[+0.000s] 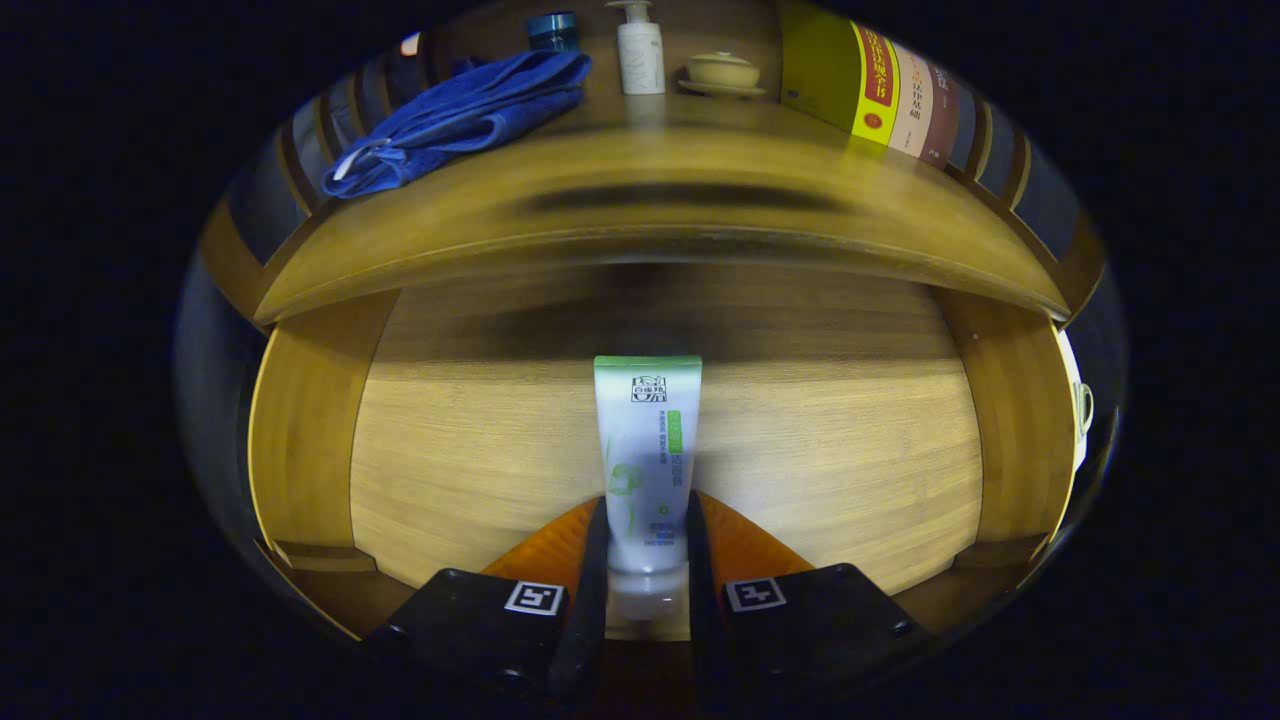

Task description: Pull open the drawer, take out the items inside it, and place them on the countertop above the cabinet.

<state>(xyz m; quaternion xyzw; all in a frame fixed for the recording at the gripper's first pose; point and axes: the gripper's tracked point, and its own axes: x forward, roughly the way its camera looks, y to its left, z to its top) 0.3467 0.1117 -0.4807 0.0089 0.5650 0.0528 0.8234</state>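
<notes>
A wooden cabinet stands against the booth wall, its countertop (660, 180) carrying a folded blue towel (470, 115), a white pump bottle (640, 55), a small lidded cup on a saucer (722, 72) and a row of books (890, 95) — with a blue-capped jar (552, 28) just behind the towel. Below the countertop the drawer (480, 440) is pulled well out, its pale wooden floor open to view, so the first step looks done. What is left, as far as can be judged, is the lifting out: a white tube with a green end (647, 450) lies on the drawer floor, pointing from the drawer's near edge toward its back, and no other item shows on the floor around it. The gripper (647, 580) has its fingers closed to the width of the tube, one on each flank of the cap end, and both appear to press on it. The rest of the tube stretches ahead toward the drawer's back — it appears not yet raised, and nothing from the drawer can be told apart among the countertop things, so placing remains
</notes>
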